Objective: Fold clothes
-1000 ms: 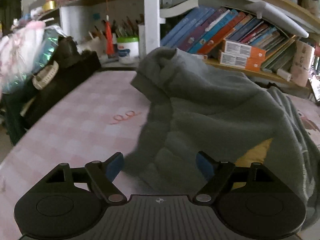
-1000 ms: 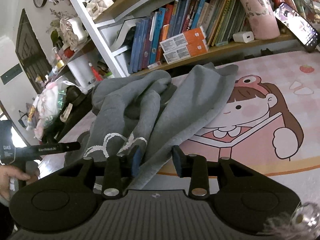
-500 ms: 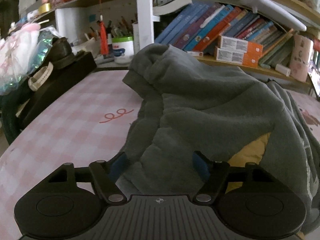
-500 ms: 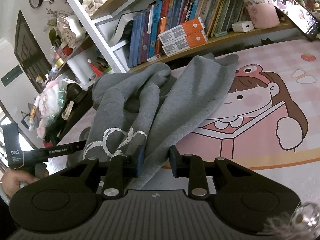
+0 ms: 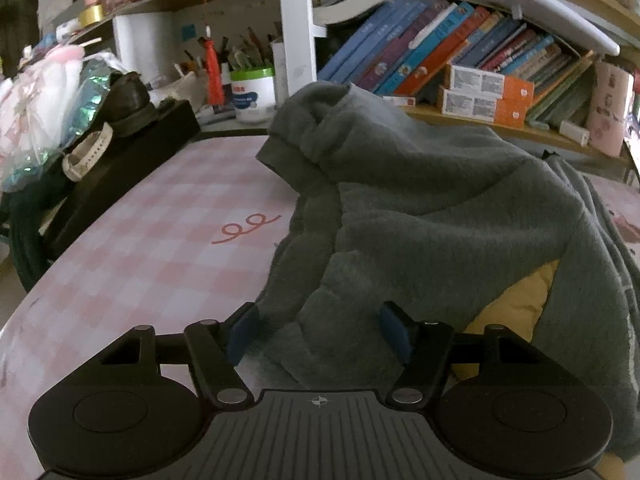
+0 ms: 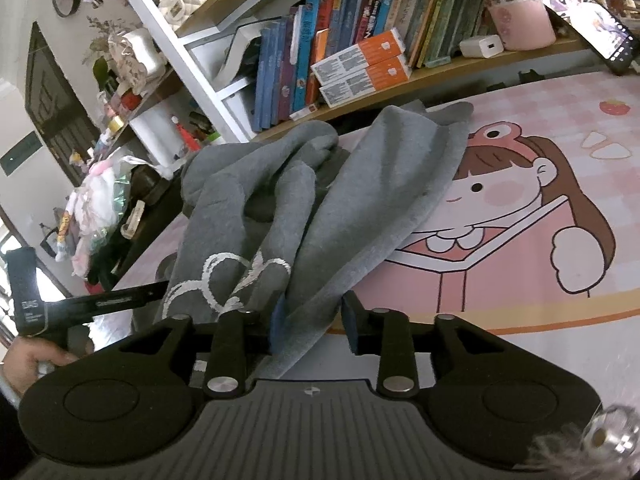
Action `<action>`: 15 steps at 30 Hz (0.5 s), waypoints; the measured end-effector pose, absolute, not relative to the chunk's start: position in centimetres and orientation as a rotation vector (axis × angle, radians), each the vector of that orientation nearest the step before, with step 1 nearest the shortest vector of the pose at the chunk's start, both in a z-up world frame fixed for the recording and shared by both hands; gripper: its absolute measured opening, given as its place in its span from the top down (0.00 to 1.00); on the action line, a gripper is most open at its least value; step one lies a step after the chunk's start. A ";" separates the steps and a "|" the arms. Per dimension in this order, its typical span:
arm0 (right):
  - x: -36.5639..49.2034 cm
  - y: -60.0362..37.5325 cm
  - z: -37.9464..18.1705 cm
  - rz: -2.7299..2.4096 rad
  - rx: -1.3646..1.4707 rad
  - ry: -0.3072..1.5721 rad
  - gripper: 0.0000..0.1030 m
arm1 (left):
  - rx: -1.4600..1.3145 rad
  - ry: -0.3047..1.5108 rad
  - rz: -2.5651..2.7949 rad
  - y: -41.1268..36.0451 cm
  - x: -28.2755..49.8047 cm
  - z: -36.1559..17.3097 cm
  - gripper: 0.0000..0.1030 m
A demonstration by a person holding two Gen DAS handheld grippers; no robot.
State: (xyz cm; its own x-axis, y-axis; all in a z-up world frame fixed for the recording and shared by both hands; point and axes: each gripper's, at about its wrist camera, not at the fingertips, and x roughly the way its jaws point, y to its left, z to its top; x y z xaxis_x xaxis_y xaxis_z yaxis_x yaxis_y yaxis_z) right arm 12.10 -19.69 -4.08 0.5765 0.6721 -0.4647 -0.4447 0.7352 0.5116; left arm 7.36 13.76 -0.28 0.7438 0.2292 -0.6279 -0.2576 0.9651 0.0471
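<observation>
Between the right tongs point(image 6: 310, 326) I have a fold of the grey sweatshirt point(image 6: 280, 200). The jaws are opening at this moment, and only the left pad looks to be against the cloth; the right one stands off with a gap. So I count that hold as loose, not a pinch. The left tongs point(image 5: 320, 330) are spread wide, astride a lump of the same sweatshirt point(image 5: 420, 200) at their 12 o'clock, the blue pads not pressing it as far as I can tell.

What worries me: if I lift with the right now, the hem will likely slip out and the fold will collapse into the heap. Fleece this thick bunches, so the left could close on two or three layers at once and drag the whole garment instead of one edge. A yellow lining point(image 5: 516, 304) shows at 3 o'clock of the left tongs, which tells me the garment is partly turned on itself; folding it like this would lock in the twist.

Both tools point forward and tilt down toward the desk point(image 5: 160, 232), low over its pink checked mat. The left hand point(image 6: 28, 360) shows at 9 o'clock in the right view, gripping its handle. The sweatshirt lies crumpled mid-desk, running toward the bookshelf point(image 6: 360, 40) at 12 o'clock.
</observation>
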 end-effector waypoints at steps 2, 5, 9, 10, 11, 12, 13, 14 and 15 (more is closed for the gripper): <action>12.3 -19.8 -4.2 0.659 0.364 0.696 0.68 | -0.051 0.685 0.274 13.9 6.9 -0.2 0.34; 12.4 -20.0 -4.3 0.647 0.368 0.696 0.67 | -0.035 0.702 0.286 14.1 6.3 -0.4 0.33; 12.3 -19.9 -4.2 0.648 0.363 0.693 0.66 | -0.036 0.704 0.295 14.5 5.3 -0.7 0.32; 12.3 -19.8 -4.2 0.657 0.357 0.694 0.67 | -0.048 0.703 0.294 14.7 5.3 -0.7 0.32; 12.3 -19.7 -4.2 0.666 0.352 0.696 0.70 | -0.058 0.702 0.291 14.8 5.3 -0.8 0.33; 12.3 -19.6 -4.2 0.672 0.343 0.695 0.76 | -0.067 0.700 0.283 14.8 5.3 -0.8 0.35; 12.2 -19.5 -4.2 0.678 0.335 0.694 0.80 | -0.077 0.699 0.272 14.8 5.5 -0.8 0.35; 12.2 -19.4 -4.2 0.684 0.327 0.693 0.81 | -0.088 0.697 0.261 14.8 5.6 -0.8 0.40; 12.1 -19.3 -4.2 0.690 0.319 0.692 0.83 | -0.098 0.692 0.255 14.9 5.8 -0.9 0.44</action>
State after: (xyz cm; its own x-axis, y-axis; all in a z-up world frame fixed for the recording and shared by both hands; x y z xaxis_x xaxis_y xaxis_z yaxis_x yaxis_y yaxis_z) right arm 12.12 -19.31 -4.22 0.5631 0.6759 -0.4754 -0.4738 0.7354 0.4844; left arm 5.79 14.90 -0.85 0.7403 0.1994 -0.6420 -0.2644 0.9644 -0.0053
